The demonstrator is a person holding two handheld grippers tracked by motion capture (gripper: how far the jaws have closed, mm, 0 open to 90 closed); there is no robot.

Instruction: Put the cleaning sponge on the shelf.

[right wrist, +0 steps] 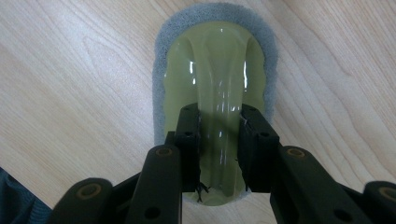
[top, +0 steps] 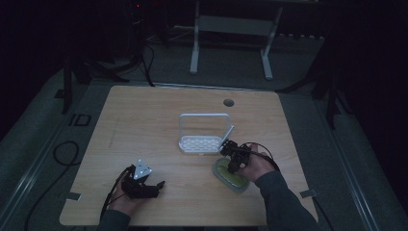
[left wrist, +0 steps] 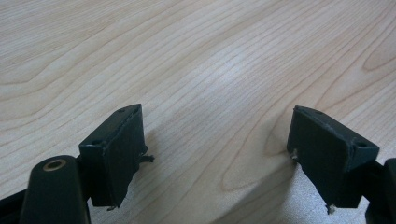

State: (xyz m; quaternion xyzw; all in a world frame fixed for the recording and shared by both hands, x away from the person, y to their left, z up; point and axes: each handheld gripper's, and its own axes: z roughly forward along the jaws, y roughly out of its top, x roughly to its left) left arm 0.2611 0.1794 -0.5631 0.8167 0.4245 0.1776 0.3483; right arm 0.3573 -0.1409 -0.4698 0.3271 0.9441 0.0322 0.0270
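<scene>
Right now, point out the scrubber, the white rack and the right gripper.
scrubber [right wrist: 212, 56]: right gripper view, on its green handle ridge.
white rack [top: 198, 143]: high view, on its perforated base.
right gripper [right wrist: 219, 140]: right gripper view, midway between the fingertips clamped on the ridge.

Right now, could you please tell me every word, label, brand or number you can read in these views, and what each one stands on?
None can be read: the green-handled scrubber with grey pad, the white perforated rack, the light wooden table and both black grippers carry no visible lettering, and the floor beside the table is too dark to tell.
</scene>
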